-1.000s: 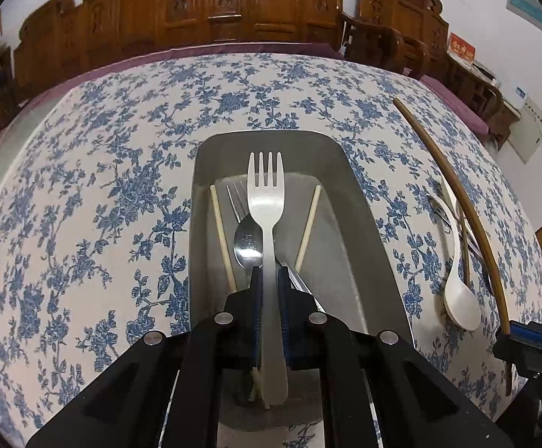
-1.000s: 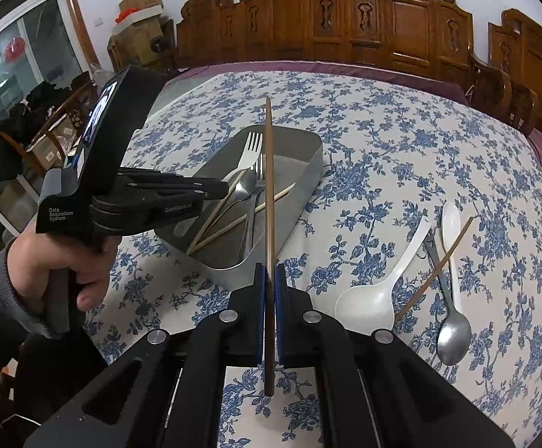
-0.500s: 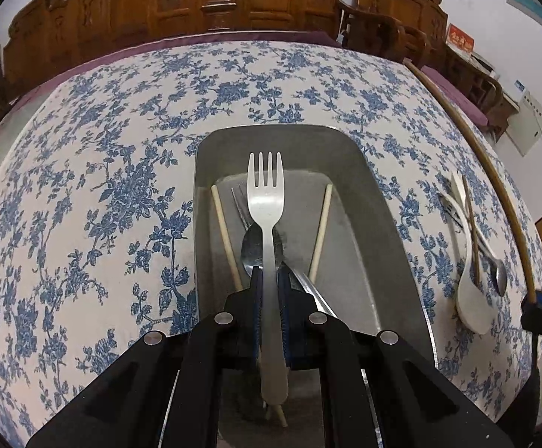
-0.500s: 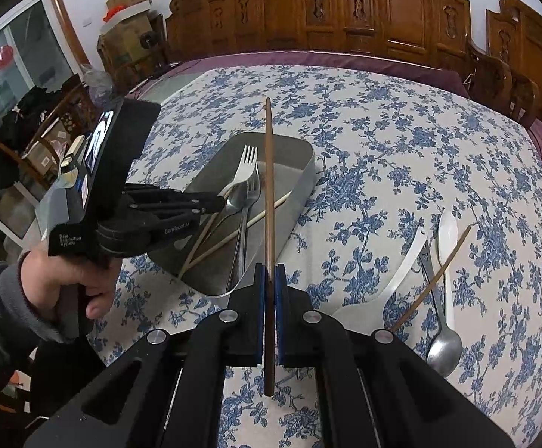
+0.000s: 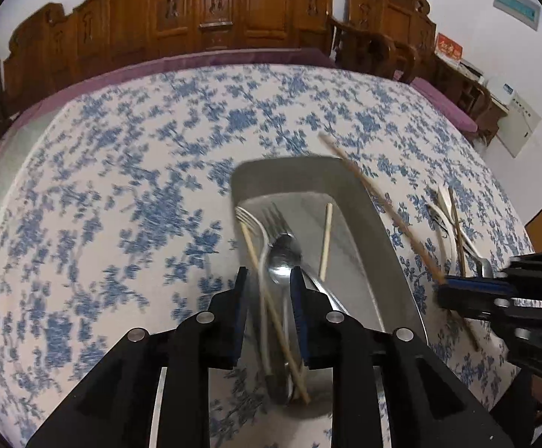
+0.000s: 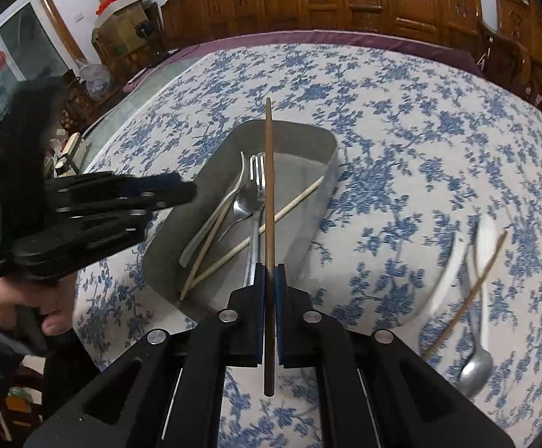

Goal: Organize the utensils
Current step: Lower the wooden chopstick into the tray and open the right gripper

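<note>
A steel tray (image 5: 293, 164) on the flowered tablecloth holds two forks, a metal spoon (image 5: 284, 261) and two pale chopsticks (image 5: 325, 239). My left gripper (image 5: 269, 280) hovers over the tray's near end, its jaws opening and pressing on nothing. The silver fork (image 5: 250, 224) lies loose along the tray's left side. My right gripper (image 6: 269, 272) is shut on a dark brown chopstick (image 6: 269, 186), which points out over the tray (image 6: 300, 130). In the left wrist view that chopstick (image 5: 379, 205) slants above the tray's right wall.
On the cloth right of the tray lie a white spoon (image 6: 454, 261), a second brown chopstick (image 6: 472, 287) and a metal spoon (image 6: 476, 366). A hand (image 6: 20, 306) holds the left gripper (image 6: 181, 194) at the tray's left. Carved wooden chairs ring the table's far side.
The left gripper's jaws parted and let go of the fork, which dropped into the tray; the gripper drew back and up. The right gripper carried the brown chopstick leftward over the tray.
</note>
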A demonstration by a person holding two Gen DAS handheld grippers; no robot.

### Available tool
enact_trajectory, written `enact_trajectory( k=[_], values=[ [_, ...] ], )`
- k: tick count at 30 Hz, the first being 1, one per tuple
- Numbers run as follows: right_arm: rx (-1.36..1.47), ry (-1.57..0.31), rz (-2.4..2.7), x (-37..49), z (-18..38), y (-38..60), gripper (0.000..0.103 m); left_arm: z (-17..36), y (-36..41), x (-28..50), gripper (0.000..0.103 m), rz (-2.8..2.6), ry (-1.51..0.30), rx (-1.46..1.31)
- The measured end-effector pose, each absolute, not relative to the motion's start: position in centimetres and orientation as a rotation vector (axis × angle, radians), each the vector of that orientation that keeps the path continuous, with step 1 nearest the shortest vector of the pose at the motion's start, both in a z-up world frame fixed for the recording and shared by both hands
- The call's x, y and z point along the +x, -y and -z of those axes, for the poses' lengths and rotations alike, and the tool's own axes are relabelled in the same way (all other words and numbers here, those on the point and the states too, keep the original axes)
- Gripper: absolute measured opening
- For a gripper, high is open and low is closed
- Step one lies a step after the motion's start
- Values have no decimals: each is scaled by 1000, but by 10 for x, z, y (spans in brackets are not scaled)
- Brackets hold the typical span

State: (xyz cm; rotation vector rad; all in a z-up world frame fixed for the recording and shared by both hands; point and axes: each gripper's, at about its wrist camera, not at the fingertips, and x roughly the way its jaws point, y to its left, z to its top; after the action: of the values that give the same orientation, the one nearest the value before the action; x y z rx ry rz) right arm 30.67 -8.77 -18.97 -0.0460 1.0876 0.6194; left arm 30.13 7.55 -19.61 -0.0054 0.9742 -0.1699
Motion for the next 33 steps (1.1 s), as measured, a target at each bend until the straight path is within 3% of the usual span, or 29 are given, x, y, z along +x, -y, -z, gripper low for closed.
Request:
enact_trajectory(
  k=[13, 23, 33],
  values=[
    [-17, -1162, -564, 324, 215, 46, 6, 139, -104, 267, 43, 141, -849, 23],
    [-3, -1151, -580, 326, 220, 35, 7, 121, -106, 255, 44, 142, -814, 32],
    [9, -1037, -666, 312, 191, 51, 8, 117, -97, 249, 45, 137, -810, 35]
  ],
)
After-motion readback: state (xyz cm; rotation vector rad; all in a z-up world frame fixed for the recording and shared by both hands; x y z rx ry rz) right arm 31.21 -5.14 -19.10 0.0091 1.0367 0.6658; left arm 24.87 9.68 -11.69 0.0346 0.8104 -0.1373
